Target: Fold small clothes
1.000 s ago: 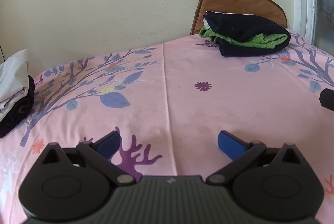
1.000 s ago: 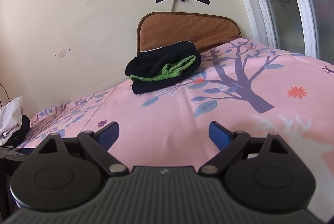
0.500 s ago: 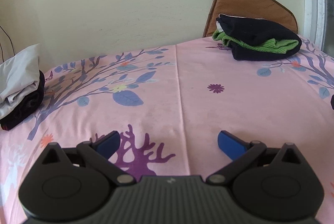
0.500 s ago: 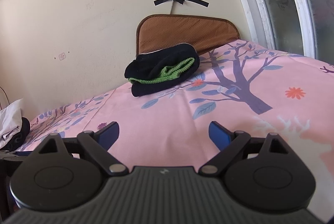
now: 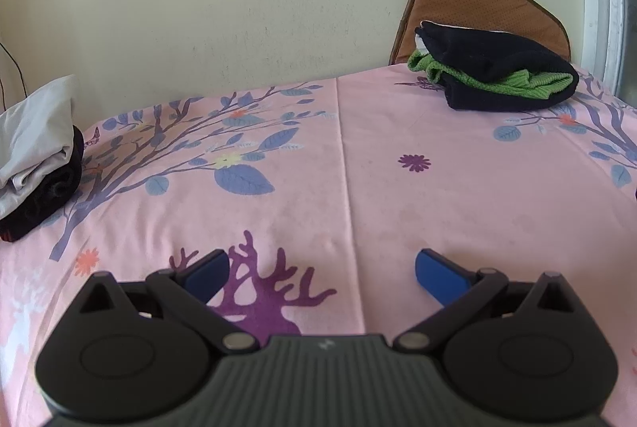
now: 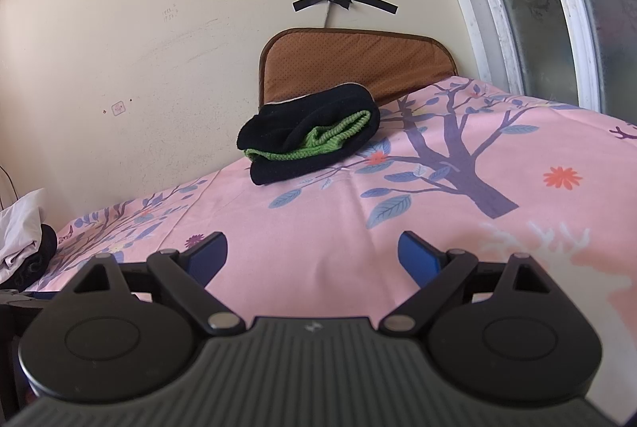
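1. Since a second ago, the left wrist view has swung leftward, so the black and green folded pile (image 5: 493,78) sits further toward the upper right.
2. Left gripper (image 5: 320,273) and right gripper (image 6: 312,253) hover spread wide and empty above the pink sheet (image 5: 398,212).
3. White and dark clothes (image 5: 38,156) lie at mid-left.

A home bedroom: floral pink bedsheet (image 5: 398,196), folded clothes (image 6: 310,140), window (image 6: 557,0).

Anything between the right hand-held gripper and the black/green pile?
Nothing visible. Only bare pink sheet lies between the open right hand-held gripper and the black and green pile by the brown cushion.
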Motion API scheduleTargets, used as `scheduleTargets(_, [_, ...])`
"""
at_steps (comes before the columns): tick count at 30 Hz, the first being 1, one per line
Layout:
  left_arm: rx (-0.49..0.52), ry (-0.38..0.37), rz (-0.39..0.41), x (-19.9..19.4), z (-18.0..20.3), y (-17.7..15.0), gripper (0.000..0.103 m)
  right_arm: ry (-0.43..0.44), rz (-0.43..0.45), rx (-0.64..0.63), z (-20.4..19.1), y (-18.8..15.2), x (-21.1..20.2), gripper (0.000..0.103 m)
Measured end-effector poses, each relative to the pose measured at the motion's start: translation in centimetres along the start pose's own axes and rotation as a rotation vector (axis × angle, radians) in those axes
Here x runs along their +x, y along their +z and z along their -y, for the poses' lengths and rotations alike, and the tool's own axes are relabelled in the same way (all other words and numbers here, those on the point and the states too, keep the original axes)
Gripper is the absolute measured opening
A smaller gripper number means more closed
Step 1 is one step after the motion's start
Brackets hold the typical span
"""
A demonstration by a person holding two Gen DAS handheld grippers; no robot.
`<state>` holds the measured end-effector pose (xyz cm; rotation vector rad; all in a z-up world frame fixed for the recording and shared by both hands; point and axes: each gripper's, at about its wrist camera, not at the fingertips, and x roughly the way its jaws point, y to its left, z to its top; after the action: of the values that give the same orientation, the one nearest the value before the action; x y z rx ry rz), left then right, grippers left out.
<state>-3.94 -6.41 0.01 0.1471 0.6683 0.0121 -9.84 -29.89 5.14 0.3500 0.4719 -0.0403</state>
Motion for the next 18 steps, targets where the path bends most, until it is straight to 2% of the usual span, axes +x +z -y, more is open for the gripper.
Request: scheduleTargets(18, [-0.014,-0.006,-0.008,0.16,-0.27,0.05,0.103,0.0,0.0,0.0,0.02,0.01,0.0,0.094])
